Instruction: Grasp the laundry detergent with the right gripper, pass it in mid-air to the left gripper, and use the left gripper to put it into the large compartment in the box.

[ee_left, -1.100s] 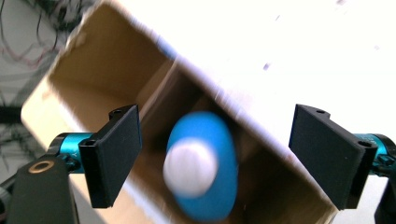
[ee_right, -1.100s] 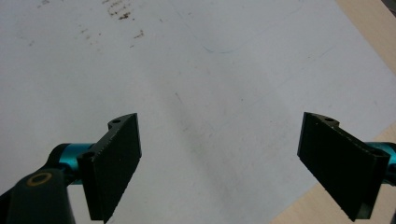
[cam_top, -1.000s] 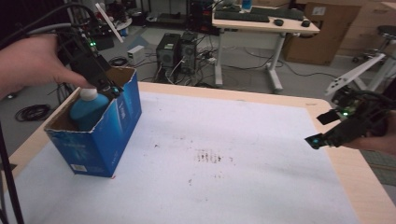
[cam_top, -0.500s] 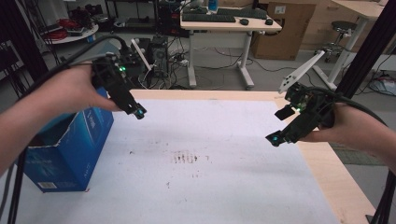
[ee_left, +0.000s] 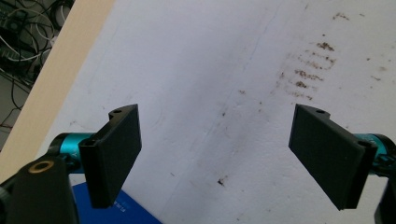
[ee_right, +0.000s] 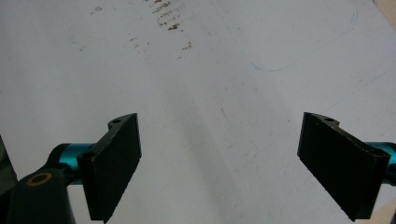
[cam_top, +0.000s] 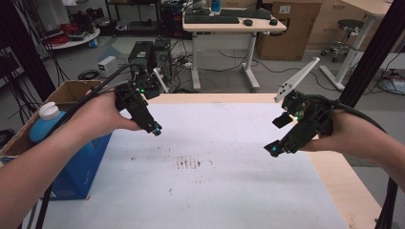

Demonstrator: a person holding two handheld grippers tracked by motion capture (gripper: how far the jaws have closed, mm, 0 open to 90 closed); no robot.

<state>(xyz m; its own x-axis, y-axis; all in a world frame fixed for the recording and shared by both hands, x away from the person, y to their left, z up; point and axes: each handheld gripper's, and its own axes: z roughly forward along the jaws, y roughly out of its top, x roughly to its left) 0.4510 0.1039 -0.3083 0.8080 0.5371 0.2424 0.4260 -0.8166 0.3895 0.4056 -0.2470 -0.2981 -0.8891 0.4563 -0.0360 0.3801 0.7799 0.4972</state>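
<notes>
While both my hands hover over the white table cover (cam_top: 224,191), it stretches beneath and between my two tongs, the widest thing before me, with a bare wooden table edge (cam_top: 341,181) running under my right wrist. A patch of brown stains (cam_top: 193,163) marks the cover between the tongs, a little nearer to me than either tip; in the left gripper view it lies ahead and to the right of the jaws (ee_left: 310,70), and in the right gripper view ahead and to the left (ee_right: 166,18).

Next in size is the blue cardboard box (cam_top: 79,162), standing at the table's left end, behind and outside my left hand (cam_top: 98,117), its brown flaps open at the top. A corner of it peeks in low between the jaws in the left gripper view (ee_left: 119,210). Inside it sits the blue bottle (cam_top: 40,129) with its white cap (cam_top: 49,110), well apart from my left tongs and not touched by them.

My left gripper (cam_top: 156,130) points down and inward above the cover, jaws spread wide and released, nothing between them. My right gripper (cam_top: 273,150) does the same from the other side, tilted toward the stains, jaws wide apart and empty, with its grey three-cornered plate (cam_top: 297,78) sticking up behind it.
</notes>
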